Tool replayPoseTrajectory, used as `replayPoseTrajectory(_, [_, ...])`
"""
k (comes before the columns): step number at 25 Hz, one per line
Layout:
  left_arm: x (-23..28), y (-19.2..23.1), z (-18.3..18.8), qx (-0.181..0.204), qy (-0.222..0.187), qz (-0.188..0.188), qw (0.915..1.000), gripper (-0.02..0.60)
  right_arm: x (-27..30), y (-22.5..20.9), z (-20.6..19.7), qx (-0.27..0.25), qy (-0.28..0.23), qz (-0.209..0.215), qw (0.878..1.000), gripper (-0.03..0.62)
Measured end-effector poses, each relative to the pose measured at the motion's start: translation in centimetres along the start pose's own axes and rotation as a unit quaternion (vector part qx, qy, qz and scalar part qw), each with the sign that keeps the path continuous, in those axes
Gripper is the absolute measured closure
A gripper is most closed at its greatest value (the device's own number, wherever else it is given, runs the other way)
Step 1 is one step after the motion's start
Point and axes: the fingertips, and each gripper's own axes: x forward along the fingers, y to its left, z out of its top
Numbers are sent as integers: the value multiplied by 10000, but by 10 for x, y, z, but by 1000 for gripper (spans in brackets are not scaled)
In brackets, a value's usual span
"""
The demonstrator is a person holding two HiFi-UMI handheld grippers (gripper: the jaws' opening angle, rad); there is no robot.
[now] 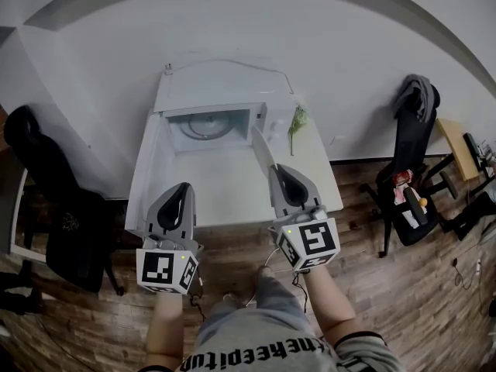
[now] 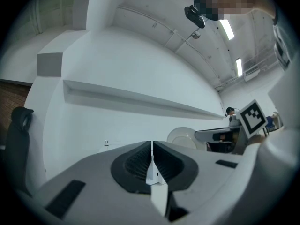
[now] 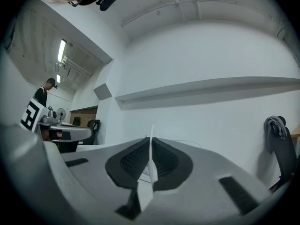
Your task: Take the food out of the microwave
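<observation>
At the table's [image 1: 225, 188] near edge your left gripper [image 1: 184, 187] and right gripper [image 1: 280, 170] are clenched empty; the microwave [image 1: 209, 122] stands open at the far end.

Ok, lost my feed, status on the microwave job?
Left gripper shut, empty. Right gripper shut on white plate, held on edge. Microwave open, no food seen inside. Nothing blocking.

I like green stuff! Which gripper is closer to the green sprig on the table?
Right. The right gripper sits just below the green sprig in the head view; the left gripper is farther away, down-left.
</observation>
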Motion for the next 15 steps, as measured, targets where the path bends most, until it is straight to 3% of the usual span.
replayPoseTrajectory(15, [-31,-16,10,62,-74,-262,9996,568,-40,12,23,207,-335,-240,9989,577])
